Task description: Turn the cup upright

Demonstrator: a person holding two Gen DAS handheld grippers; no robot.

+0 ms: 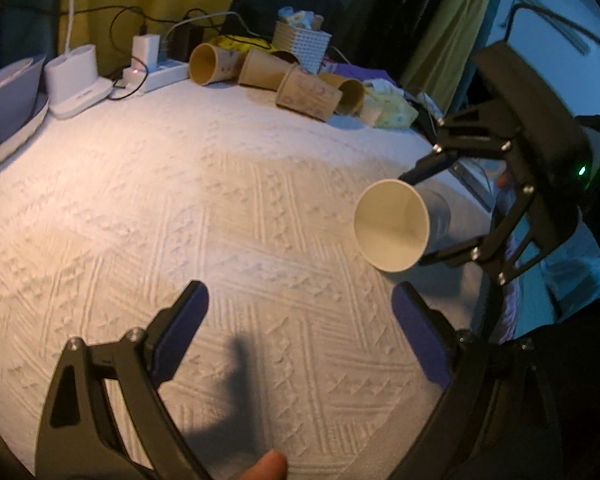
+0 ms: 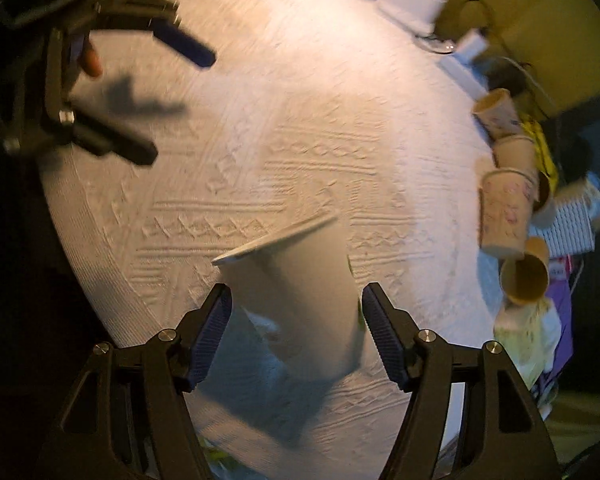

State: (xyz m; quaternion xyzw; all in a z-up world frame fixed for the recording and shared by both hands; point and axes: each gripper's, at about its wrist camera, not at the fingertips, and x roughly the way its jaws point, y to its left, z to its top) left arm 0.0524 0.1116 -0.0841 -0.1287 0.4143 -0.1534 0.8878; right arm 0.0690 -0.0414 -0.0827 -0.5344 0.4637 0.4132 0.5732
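Note:
A white paper cup (image 1: 396,224) is held on its side above the white cloth, its open mouth facing my left camera. My right gripper (image 1: 414,220) is shut on its body from the right. In the right wrist view the cup (image 2: 296,300) sits tilted between the two pads, with my right gripper (image 2: 296,316) closed on its wall. My left gripper (image 1: 300,320) is open and empty, low over the cloth, to the left of the cup. It also shows in the right wrist view (image 2: 172,92), open, at the far left.
A white embossed cloth (image 1: 180,208) covers the table. Several tan paper cups (image 1: 276,76) lie on their sides at the back edge, with a woven basket (image 1: 302,42), a power strip (image 1: 156,72) and white containers (image 1: 72,76). The table edge drops off at the right.

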